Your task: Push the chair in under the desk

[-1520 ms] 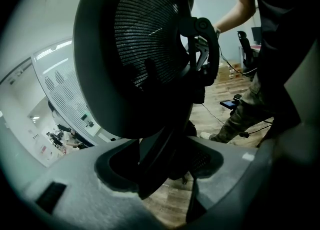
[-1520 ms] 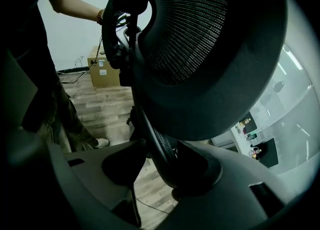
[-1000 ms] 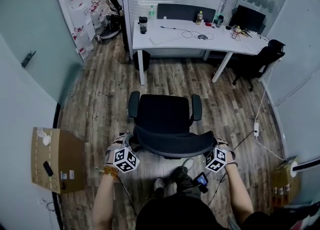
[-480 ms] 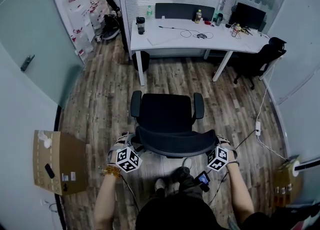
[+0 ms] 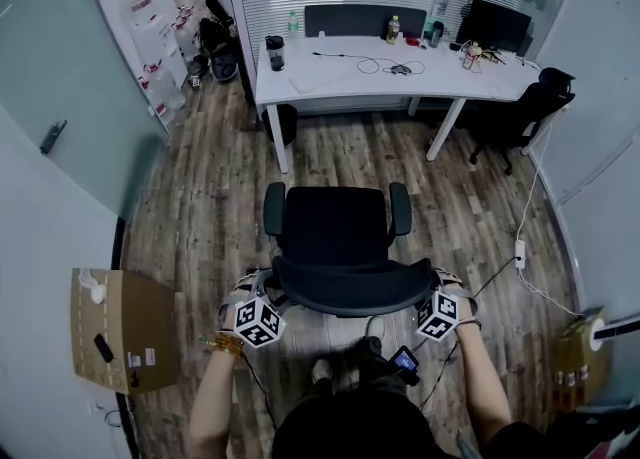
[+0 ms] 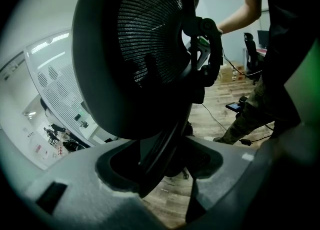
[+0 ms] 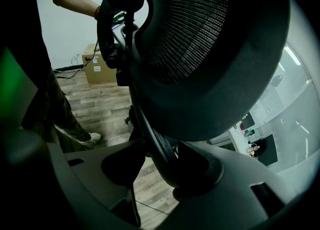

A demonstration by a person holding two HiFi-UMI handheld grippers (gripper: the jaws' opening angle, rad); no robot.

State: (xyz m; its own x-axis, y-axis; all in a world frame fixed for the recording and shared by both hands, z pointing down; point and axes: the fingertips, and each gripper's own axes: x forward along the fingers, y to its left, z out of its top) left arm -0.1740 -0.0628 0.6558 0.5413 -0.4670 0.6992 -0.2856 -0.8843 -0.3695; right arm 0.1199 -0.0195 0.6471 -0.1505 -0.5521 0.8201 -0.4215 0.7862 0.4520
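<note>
Your left gripper (image 6: 164,166) and your right gripper (image 7: 159,166) each clamp one side edge of the back of the black mesh office chair (image 5: 335,232). The chair stands on the brown wooden plank floor (image 5: 210,187), facing the white rectangular desk (image 5: 330,75), well apart from it.

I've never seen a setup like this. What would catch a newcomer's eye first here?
The black office chair stands in the middle of the wooden floor. The left tongs and right tongs clamp its backrest rim on either side. Ahead is the white desk, with bottles and cables on it.
</note>
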